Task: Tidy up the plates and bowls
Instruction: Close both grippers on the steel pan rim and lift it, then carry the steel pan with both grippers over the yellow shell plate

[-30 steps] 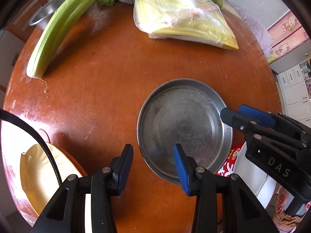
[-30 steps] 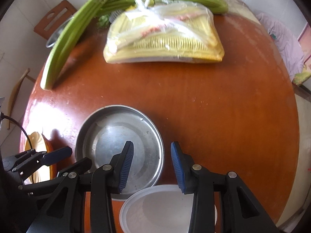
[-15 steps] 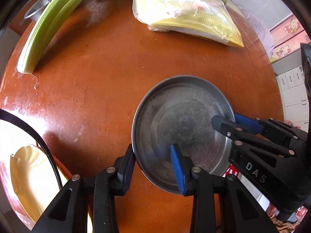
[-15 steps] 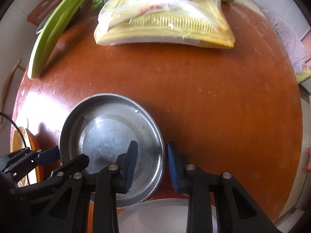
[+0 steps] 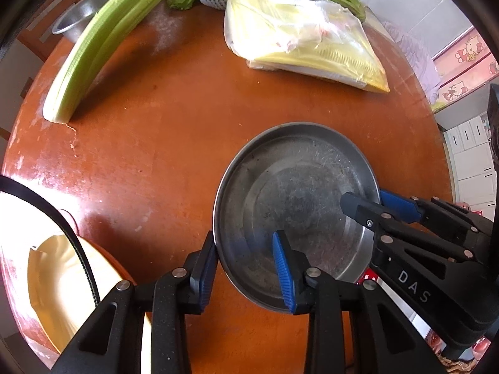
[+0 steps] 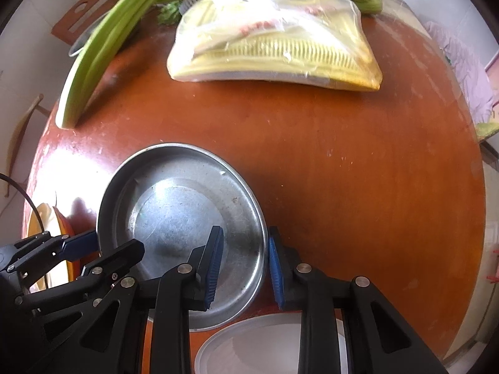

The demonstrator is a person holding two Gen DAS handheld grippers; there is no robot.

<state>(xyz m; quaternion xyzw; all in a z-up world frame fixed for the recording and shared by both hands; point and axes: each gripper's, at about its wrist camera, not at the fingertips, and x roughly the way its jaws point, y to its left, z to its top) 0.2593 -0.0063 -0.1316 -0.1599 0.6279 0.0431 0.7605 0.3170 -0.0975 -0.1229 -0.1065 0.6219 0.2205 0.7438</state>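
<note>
Nearest the lens in the left wrist view, the left gripper [image 5: 244, 268] has slid forward over the last second until its fingers bracket the near left rim of the steel plate [image 5: 296, 193]: one blue pad sits just outside the rim, the other over the plate's floor. A second ago both fingers were short of the plate, over bare wood. The gap between them looks medium and not yet pinched on the metal.

In the right wrist view the right gripper [image 6: 244, 268] has made the same advance on the plate's opposite edge [image 6: 174, 205]. Its fingers were hovering at the rim before; now they straddle the right rim, one pad inside, one outside, also not visibly clamped. So both grippers have moved from approach to a two-sided hold position, and closing seems the likely next step before the plate can be lifted or stacked.

Low in that frame, a white plate [image 6: 265, 342] lies just below the steel one. At the lower left of the left view sits a yellow bowl [image 5: 56, 286] at the edge of the desk [image 5: 156, 143].

Further up, the celery [image 5: 103, 43] runs along the upper left, and a bagged yellow bundle [image 5: 305, 46] lies at upper centre, both well apart from the plate.
</note>
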